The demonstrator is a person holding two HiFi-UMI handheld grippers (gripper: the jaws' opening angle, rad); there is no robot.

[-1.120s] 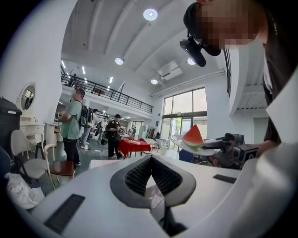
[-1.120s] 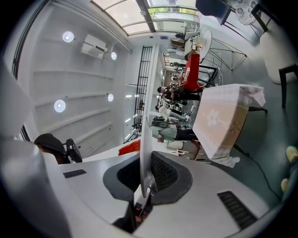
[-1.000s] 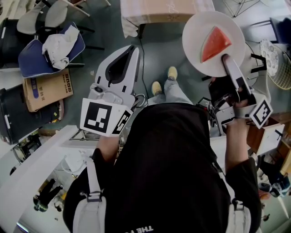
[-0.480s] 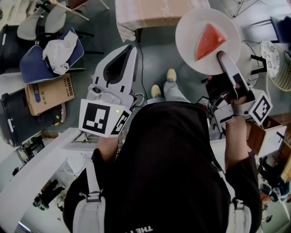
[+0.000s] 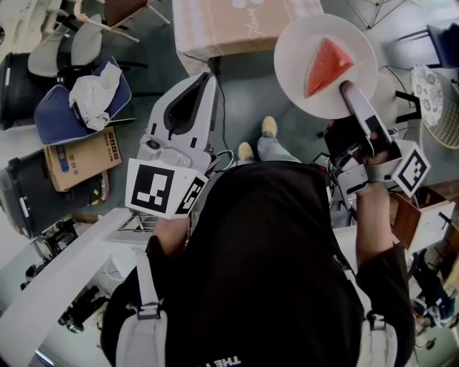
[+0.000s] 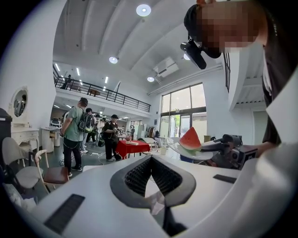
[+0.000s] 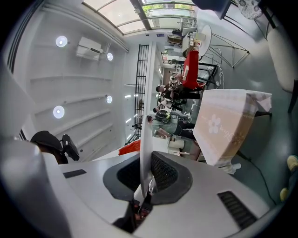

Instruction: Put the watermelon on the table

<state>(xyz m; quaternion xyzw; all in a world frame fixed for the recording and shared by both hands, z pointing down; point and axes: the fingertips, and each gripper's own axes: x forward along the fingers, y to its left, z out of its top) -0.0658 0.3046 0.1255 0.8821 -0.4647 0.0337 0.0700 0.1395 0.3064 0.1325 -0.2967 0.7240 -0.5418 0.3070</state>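
A red watermelon wedge [image 5: 326, 66] lies on a round white plate [image 5: 297, 43], held in the air at the head view's upper right. My right gripper [image 5: 348, 90] is shut on the plate's near rim. In the right gripper view the plate [image 7: 146, 111] stands edge-on between the jaws, with a bit of the wedge [image 7: 130, 148] at its left. My left gripper [image 5: 208, 77] is shut and empty, level with the plate and to its left. The left gripper view also shows the wedge [image 6: 191, 138] on the plate [image 6: 184, 152]. A cloth-covered table [image 5: 244, 21] stands just beyond.
A chair with a blue cushion [image 5: 79, 97] and a cardboard box [image 5: 75, 154] sit on the floor at left. A fan [image 5: 437, 93] is at right, a white counter [image 5: 57, 265] at lower left. Several people [image 6: 74, 130] stand near a red table [image 6: 132, 148].
Both grippers and the plate have moved forward toward the cloth-covered table, which now shows more at the top of the head view. The grip on the plate is unchanged.
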